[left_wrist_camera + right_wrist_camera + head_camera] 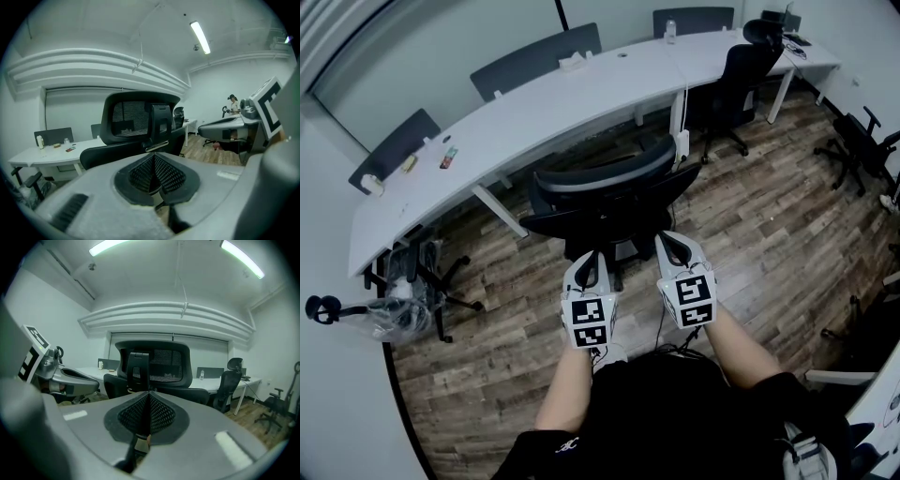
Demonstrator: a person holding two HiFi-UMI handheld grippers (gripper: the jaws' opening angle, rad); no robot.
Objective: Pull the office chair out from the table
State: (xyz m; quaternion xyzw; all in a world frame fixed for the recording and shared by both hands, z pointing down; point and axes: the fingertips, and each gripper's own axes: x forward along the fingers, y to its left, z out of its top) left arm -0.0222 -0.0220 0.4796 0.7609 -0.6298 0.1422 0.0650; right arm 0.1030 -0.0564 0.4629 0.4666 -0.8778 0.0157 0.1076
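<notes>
Facing the long white bench, the office chair stands close to its near edge, with its mesh backrest and rear spine turned toward the person. Its front-to-back line runs from the person to the bench, seat forward. The backrest rises upright as the long axis, and its width lies roughly along the bench edge. Whether the seat reaches under the bench cannot be told.

The left tongs and right tongs hover just short of the backrest, side by side. Each gripper view shows its tongs pressed together with nothing between them, and the chair sits beyond the tips, apart from them.

The main risk is probably a pull that never takes hold. Closed tongs could only hook or rub the back's rim, and may well slip off the smooth plastic. A grip on one side alone would likely swivel the seat on its column instead of rolling the base. The casters could also snag on the white bench leg nearby, or the chair might roll freely into the person's legs.
</notes>
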